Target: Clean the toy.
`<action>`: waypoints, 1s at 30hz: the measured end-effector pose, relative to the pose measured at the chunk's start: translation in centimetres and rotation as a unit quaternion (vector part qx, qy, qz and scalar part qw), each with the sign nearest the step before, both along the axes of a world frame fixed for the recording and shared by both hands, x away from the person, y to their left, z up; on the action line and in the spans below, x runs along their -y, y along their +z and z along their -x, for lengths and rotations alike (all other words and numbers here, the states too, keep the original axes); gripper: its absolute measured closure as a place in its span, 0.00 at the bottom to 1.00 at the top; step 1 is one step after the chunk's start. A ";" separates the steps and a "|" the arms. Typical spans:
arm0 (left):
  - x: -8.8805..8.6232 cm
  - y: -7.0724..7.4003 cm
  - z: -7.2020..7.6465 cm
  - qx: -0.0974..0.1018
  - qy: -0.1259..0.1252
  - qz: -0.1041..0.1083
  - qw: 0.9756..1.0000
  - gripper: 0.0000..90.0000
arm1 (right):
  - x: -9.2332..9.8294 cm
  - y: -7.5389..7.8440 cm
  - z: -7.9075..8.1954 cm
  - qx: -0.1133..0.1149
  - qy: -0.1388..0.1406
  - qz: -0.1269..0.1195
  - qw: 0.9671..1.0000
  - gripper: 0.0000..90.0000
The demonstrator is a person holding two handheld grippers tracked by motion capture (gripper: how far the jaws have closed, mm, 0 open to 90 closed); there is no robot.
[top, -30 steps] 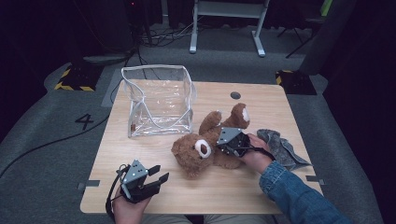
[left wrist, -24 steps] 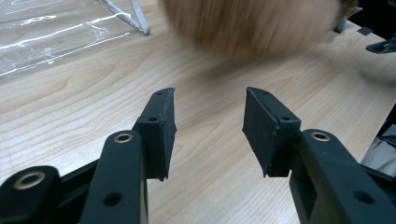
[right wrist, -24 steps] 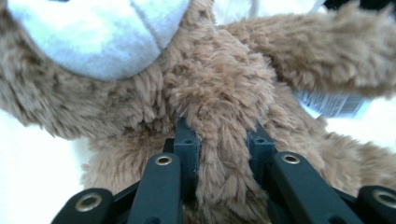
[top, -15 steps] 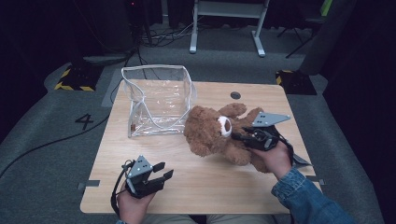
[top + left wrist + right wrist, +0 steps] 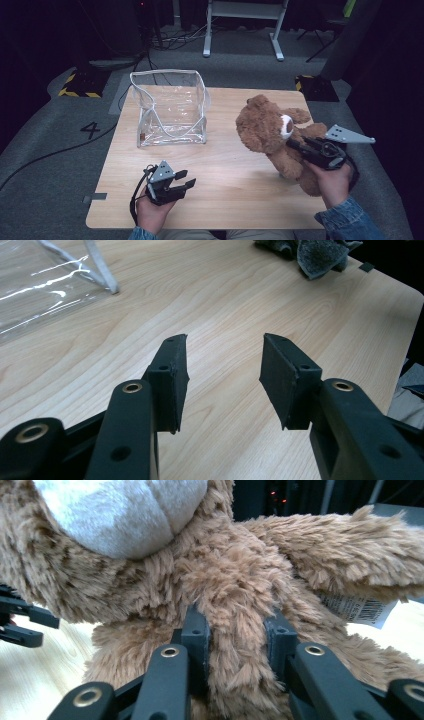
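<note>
A brown teddy bear point(image 5: 265, 130) with a white muzzle is held upright over the table's right side. My right gripper point(image 5: 294, 145) is shut on its furry body. In the right gripper view the pads press into the teddy bear point(image 5: 235, 575) from both sides at my right gripper point(image 5: 235, 627), whose jaws have just been opening a little with the fur still between them. My left gripper point(image 5: 184, 181) stands open near the front edge, and in its own view nothing lies between the jaws of my left gripper point(image 5: 222, 372).
A clear plastic bag point(image 5: 170, 107) stands open at the back left of the wooden table point(image 5: 235, 200); its corner, the clear bag point(image 5: 40, 285), shows in the left gripper view. A grey cloth point(image 5: 320, 252) lies at the table's far edge in that view. A paper tag point(image 5: 357, 607) hangs from the bear.
The right gripper has raised the bear from lying on the table to upright and carried it right. The left gripper has slid slightly right along the front edge.
</note>
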State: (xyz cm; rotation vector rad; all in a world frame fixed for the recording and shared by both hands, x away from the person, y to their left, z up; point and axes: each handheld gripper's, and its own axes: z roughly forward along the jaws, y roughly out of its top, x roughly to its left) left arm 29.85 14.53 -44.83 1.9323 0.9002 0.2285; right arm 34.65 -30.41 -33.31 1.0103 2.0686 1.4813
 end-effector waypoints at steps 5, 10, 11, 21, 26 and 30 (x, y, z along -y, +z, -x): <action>0.5 0.0 -0.4 0.000 -0.011 -0.001 1.000 0.60 | 2.8 -0.6 1.6 -0.007 -0.044 -0.006 0.999 0.78; 0.8 0.0 -0.7 0.002 -0.014 -0.002 1.000 0.60 | 5.8 -2.4 2.1 -0.035 -0.094 -0.032 0.994 0.76; 0.8 0.0 -0.7 0.001 -0.015 -0.003 1.000 0.60 | 6.3 -2.9 2.3 -0.043 -0.107 -0.037 0.993 0.76; 0.7 -0.1 -0.4 -0.003 -0.012 -0.003 1.000 0.60 | 7.2 -8.3 0.1 -0.084 -0.166 0.031 0.982 0.65; 0.2 -0.2 -0.3 -0.003 -0.003 -0.004 1.000 0.59 | 7.0 -7.8 -0.7 -0.086 -0.155 0.033 0.984 0.48; -0.4 -0.2 0.0 -0.009 0.008 -0.003 1.000 0.58 | 6.4 -7.4 -1.1 -0.083 -0.141 0.058 0.985 0.40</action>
